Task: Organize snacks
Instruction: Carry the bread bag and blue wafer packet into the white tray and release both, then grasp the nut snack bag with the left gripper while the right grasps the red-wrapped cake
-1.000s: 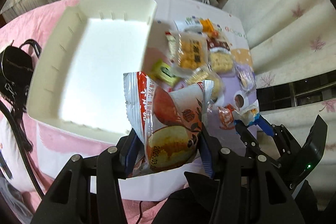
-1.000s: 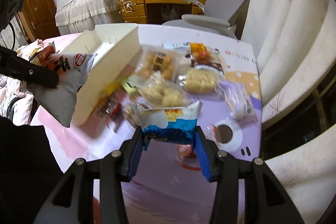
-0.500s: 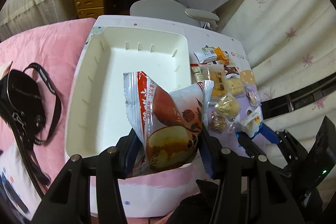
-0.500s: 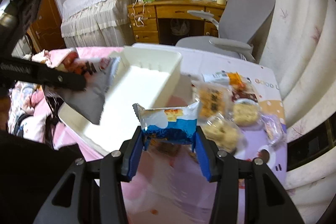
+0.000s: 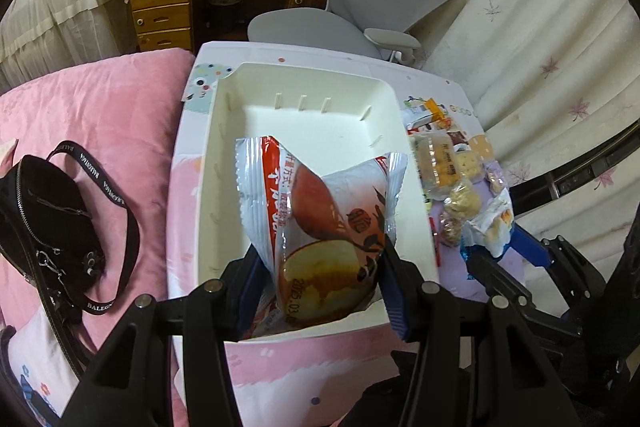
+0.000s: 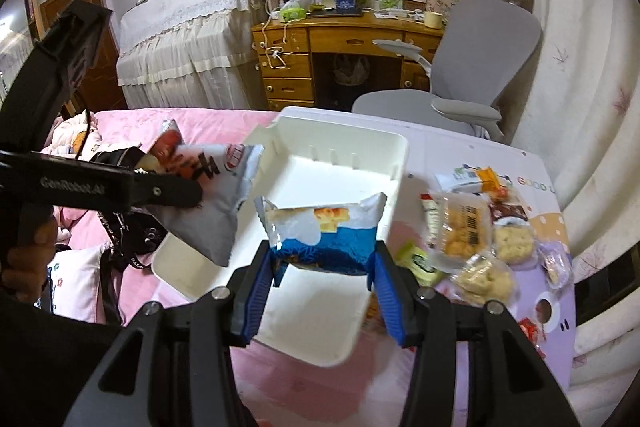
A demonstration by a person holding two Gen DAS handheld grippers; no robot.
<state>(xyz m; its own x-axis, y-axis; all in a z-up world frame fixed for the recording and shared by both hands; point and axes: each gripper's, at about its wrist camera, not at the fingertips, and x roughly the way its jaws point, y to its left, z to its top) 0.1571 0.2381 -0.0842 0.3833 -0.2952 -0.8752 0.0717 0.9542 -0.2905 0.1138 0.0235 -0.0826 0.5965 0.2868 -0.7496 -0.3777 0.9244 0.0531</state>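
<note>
In the left wrist view, the left gripper is seen partly closed on a red-and-white snack bag, now carried over the near end of the white tray, which a second ago lay at ten o'clock. In the right wrist view, the right gripper, whose jaws have just been opening slightly, is seen holding a blue-and-white snack packet above the tray, the loose snacks left at three o'clock. Both releases are judged imminent.
</note>
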